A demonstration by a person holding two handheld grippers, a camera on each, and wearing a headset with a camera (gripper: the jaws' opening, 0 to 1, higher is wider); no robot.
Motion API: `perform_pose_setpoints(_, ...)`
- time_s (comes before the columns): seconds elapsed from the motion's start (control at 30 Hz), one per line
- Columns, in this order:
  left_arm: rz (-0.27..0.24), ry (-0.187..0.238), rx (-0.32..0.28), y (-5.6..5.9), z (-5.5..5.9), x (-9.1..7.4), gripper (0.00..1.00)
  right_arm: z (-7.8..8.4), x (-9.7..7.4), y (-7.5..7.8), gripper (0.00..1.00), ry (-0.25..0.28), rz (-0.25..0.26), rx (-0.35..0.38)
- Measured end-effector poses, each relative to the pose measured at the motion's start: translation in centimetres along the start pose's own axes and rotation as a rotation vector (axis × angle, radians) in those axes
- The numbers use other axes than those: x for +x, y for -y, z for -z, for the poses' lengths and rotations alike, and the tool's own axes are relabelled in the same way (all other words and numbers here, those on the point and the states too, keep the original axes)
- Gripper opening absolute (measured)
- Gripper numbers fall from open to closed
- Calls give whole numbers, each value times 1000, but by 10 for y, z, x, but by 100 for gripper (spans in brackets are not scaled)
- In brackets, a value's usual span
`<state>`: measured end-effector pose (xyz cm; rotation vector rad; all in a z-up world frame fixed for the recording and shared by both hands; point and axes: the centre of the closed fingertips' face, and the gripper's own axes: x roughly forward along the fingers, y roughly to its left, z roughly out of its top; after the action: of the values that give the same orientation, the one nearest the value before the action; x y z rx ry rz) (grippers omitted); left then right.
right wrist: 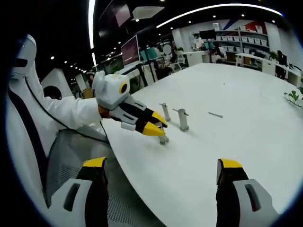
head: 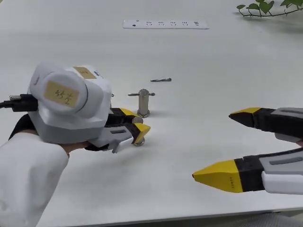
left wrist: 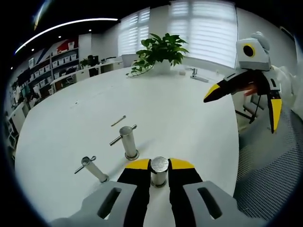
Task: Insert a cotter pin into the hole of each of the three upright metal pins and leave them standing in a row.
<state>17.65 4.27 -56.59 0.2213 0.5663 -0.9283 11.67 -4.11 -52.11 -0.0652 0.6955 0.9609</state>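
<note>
My left gripper (head: 137, 124) is shut on a short upright metal pin (left wrist: 159, 171) with a bare top, standing on the white table. Beyond it stands a second pin (head: 143, 101) with a cotter pin through its head. In the left gripper view a third pin (left wrist: 93, 168), also with a cotter pin, stands to the left. A loose cotter pin (head: 161, 80) lies farther back on the table. My right gripper (head: 218, 145) hovers open at the right, well away from the pins and holding nothing.
A white power strip (head: 165, 23) lies at the far side of the table (head: 213, 71). Plant leaves (head: 265, 8) reach in at the far right corner. The near table edge runs just below the grippers.
</note>
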Motion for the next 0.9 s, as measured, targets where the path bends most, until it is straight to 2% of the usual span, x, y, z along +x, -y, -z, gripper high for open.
perform_pose_setpoints(0.07,19,5,4,2,0,0,11,1,0,1,93,-2,4,1)
perform_pose_setpoints(0.13,12,-4,25,2,0,-2,11,1,1,-1,93,-2,0,2)
perform_pose_setpoints(0.2,5,-5,22,3,0,-4,14,1,2,-1,93,-4,1,-8)
perform_pose_setpoints(0.33,22,-15,-3,7,3,-9,33,0,3,-2,93,-2,-1,-7)
perform_pose_setpoints(0.47,83,-53,-21,16,13,-19,37,0,3,-2,92,-11,-3,-16)
perform_pose_setpoints(0.5,102,-71,0,18,16,-22,39,1,3,-1,92,-12,-3,-17)
perform_pose_setpoints(0.57,120,-62,-16,21,15,-26,47,1,3,0,92,-17,-4,-16)
perform_pose_setpoints(0.63,148,-51,1,27,12,-32,60,1,2,0,92,-19,-4,-19)
perform_pose_setpoints(0.73,145,-40,22,28,8,-39,75,-1,2,2,92,-19,0,-20)
perform_pose_setpoints(0.77,152,-47,34,29,9,-41,78,-2,1,3,92,-19,1,-21)
perform_pose_setpoints(0.9,126,-61,46,27,12,-46,81,-3,1,6,92,-22,5,-25)
